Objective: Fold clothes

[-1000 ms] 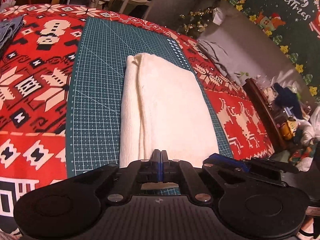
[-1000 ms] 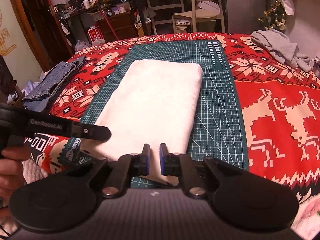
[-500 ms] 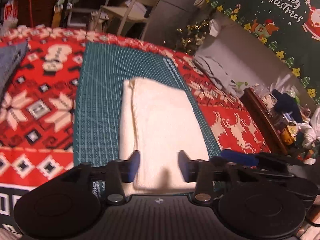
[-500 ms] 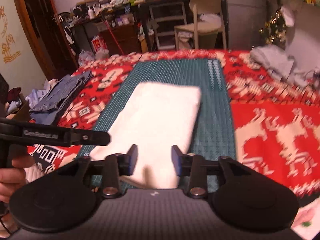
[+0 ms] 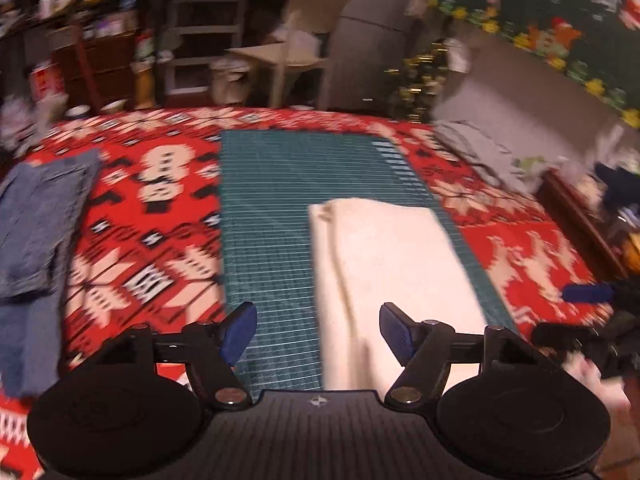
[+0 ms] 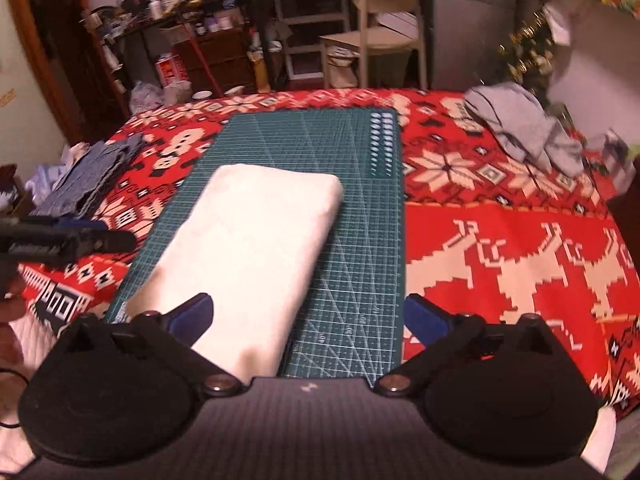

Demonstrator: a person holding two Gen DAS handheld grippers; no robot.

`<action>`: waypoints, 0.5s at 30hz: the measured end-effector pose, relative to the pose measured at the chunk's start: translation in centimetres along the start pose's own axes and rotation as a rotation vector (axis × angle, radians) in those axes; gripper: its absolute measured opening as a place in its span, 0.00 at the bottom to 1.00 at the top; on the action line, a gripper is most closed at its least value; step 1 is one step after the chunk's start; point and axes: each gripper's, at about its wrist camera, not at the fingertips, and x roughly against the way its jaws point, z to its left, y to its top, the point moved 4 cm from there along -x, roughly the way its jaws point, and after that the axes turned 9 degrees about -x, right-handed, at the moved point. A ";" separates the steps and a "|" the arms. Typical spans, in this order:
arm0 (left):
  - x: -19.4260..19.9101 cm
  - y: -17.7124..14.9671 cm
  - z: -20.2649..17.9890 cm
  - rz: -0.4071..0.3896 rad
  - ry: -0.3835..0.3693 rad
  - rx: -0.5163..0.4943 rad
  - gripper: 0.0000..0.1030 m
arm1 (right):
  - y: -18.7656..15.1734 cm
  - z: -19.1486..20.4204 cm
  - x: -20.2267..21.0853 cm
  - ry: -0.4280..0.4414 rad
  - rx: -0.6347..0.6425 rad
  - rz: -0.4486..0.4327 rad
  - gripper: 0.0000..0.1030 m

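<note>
A folded cream garment (image 5: 392,264) (image 6: 248,256) lies flat on the green cutting mat (image 5: 264,208) (image 6: 360,240). My left gripper (image 5: 318,332) hovers above the garment's near end, its jaws opening, and nothing is between its blue pads. My right gripper (image 6: 308,320) hangs over the garment's near right corner and the mat, its jaws opening wide with nothing held. The other gripper shows as a dark bar in each view: the right gripper (image 5: 588,300) in the left wrist view, the left gripper (image 6: 60,240) in the right wrist view.
A red patterned blanket (image 6: 520,248) covers the bed. Folded denim (image 5: 36,224) (image 6: 88,180) lies at the left, a grey garment (image 6: 520,128) (image 5: 480,152) at the far right. A chair (image 6: 380,40) and cluttered shelves (image 6: 200,28) stand beyond the bed.
Both grippers were shut on the garment's near edge, then let go and opened wide. Both have lifted back from the cloth, which now lies flat.
</note>
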 end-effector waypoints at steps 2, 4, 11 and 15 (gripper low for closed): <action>-0.3 0.0 -0.1 -0.003 -0.025 0.021 0.68 | 0.2 -0.4 -0.5 -0.019 -0.018 -0.005 0.99; -0.4 -0.1 0.0 -0.010 -0.003 0.066 0.68 | 0.4 -1.0 -1.0 -0.038 -0.037 0.005 0.99; -0.4 0.3 -0.4 -0.066 -0.013 0.034 0.77 | 0.1 -2.6 -1.9 -0.014 -0.072 -0.089 0.99; -0.6 1.1 -1.5 -0.086 0.040 -0.032 0.77 | 0.2 -2.7 -2.3 -0.038 -0.054 -0.148 0.99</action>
